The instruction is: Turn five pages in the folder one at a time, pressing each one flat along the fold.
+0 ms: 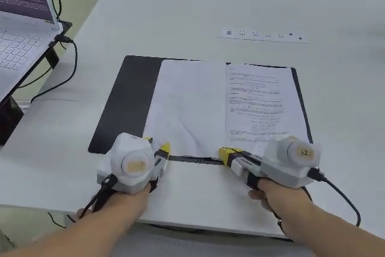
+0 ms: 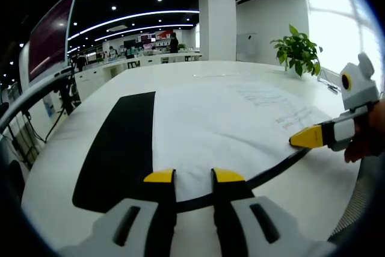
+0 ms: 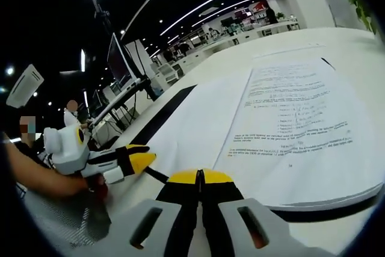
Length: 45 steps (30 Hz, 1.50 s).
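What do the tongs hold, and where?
Nothing. The left tongs stand open and the right tongs are shut empty, both at the folder's near edge.

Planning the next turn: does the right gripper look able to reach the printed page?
Probably yes: the right gripper sits at the printed page's near edge, nothing between; its jaws are shut.

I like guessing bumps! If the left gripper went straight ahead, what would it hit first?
Probably the near edge of the blank white page in the open folder; the left gripper sits just before it.
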{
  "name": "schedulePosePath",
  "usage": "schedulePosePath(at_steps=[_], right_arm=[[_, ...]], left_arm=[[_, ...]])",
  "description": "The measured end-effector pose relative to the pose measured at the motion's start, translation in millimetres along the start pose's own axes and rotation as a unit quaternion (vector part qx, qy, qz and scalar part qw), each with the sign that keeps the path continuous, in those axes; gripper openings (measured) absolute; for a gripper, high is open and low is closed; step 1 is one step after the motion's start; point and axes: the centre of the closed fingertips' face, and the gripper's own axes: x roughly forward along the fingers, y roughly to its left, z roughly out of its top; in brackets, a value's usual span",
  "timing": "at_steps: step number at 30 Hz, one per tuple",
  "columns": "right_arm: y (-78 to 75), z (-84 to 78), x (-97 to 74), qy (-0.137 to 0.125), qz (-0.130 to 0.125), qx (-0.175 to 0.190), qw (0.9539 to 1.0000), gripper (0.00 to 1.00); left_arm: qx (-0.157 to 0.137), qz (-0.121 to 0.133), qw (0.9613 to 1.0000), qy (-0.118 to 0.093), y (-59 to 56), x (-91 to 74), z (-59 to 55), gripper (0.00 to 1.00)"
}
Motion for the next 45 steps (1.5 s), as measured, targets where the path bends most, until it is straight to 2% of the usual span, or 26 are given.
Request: schedulePosePath(at_steps=[3,4,5,6,7,8,10,14,16,18,19,20,22,23,24,25,26,28,30,32,33,36,38,42,44,45], right_arm=[[2.6,-6.9,-7.1,0.025,-0.015,0.038,0.9988,0.0],[6.1,-8.9,-9.5,0.037,-0.017,0.033,0.9987,0.0],[9.5,-13.6,-11.1,0.051,-0.015,0.027,0.9982,0.0],[12.7,-25.8,-15.0,0.085,-0.02,0.035,0.9956,0.0],[14.7,-32.0,-17.4,0.099,-0.023,0.046,0.9938,0.0],[19.1,-33.1,-20.1,0.094,-0.024,0.068,0.9929,0.0],[27.1,-23.9,-25.4,0.064,-0.019,0.098,0.9929,0.0],[40.2,-8.9,-38.5,0.039,-0.018,0.122,0.9915,0.0],[45.4,4.3,-47.4,0.012,-0.019,0.149,0.9885,0.0],[48.0,12.8,-55.5,-0.005,-0.02,0.167,0.9858,0.0],[49.2,16.6,-62.4,-0.009,-0.02,0.165,0.9861,0.0],[47.3,19.3,-67.1,-0.012,-0.025,0.165,0.9859,0.0],[42.1,28.6,-80.8,-0.025,-0.038,0.164,0.9854,0.0],[39.8,32.4,-86.6,-0.03,-0.043,0.165,0.9849,0.0],[34.4,39.9,-95.9,-0.042,-0.051,0.171,0.983,0.0],[30.4,44.7,-102.6,-0.052,-0.059,0.178,0.9809,0.0],[24.0,50.5,-113.0,-0.061,-0.068,0.188,0.978,0.0],[11.1,58.6,-130.6,-0.078,-0.091,0.196,0.9733,0.0],[2.2,61.7,-144.2,-0.083,-0.112,0.19,0.9719,0.0],[-5.3,64.2,-160.8,-0.089,-0.133,0.186,0.9694,0.05],[-6.4,64.6,-163.2,-0.09,-0.135,0.186,0.969,0.11],[-12.5,67.0,-178.6,-0.096,-0.154,0.172,0.9683,0.22],[-17.4,66.2,-186.1,-0.088,-0.17,0.135,0.9721,0.25],[-21.1,65.6,-195.0,-0.078,-0.19,0.09,0.9745,0.4],[-20.6,67.8,-196.7,-0.081,-0.191,0.073,0.9754,0.52],[-21.5,67.8,-197.9,-0.077,-0.197,0.051,0.976,0.57]], left_arm=[[0.0,0.0,1.0,0.0,-0.3,-0.9,0.5,0.22],[0.0,0.0,1.0,0.0,-0.4,-0.9,0.4,0.22],[0.0,0.0,1.0,0.0,-0.4,-1.3,0.6,0.22],[0.0,0.0,1.0,0.001,-0.6,-1.7,0.8,0.22],[0.0,0.0,1.0,0.002,-0.6,-1.9,0.8,0.22],[-0.001,0.0,1.0,0.003,-0.6,-2.2,0.8,0.22],[-0.002,0.0,1.0,0.004,-0.3,-3.1,1.2,0.22],[-0.01,-0.001,0.9999,0.01,0.8,-4.3,1.5,0.22],[-0.019,-0.003,0.9997,0.015,1.9,-4.5,2.2,0.22],[-0.053,-0.009,0.9982,0.026,1.2,-5.9,3.1,0.22],[-0.08,-0.017,0.9961,0.032,1.0,-5.9,4.5,0.23],[-0.093,-0.023,0.9946,0.039,0.2,-6.6,5.1,0.24],[-0.084,-0.036,0.9929,0.076,0.0,-11.4,2.7,0.25],[-0.092,-0.037,0.9908,0.092,-0.7,-14.3,1.7,0.23],[-0.114,-0.044,0.9869,0.106,-2.1,-18.8,3.2,0.21],[-0.125,-0.051,0.9855,0.102,-4.0,-22.0,8.7,0.18],[-0.137,-0.06,0.9853,0.083,-5.3,-26.5,19.9,0.17],[-0.137,-0.059,0.9866,0.067,-2.0,-39.0,33.5,0.19],[-0.154,-0.067,0.9847,0.046,-4.0,-50.8,49.0,0.25],[-0.141,-0.073,0.9864,0.044,-6.1,-63.7,57.8,0.3],[-0.131,-0.076,0.9877,0.038,-7.3,-68.4,62.5,0.32],[-0.129,-0.081,0.9877,0.035,-9.7,-82.9,70.7,0.4],[-0.127,-0.078,0.9882,0.037,-8.7,-91.8,73.0,0.47],[-0.127,-0.059,0.9896,0.031,-0.6,-105.6,77.7,0.61],[-0.134,-0.047,0.9896,0.02,4.2,-112.1,82.8,0.75],[-0.136,-0.045,0.9896,0.017,5.6,-115.5,84.8,0.82]])
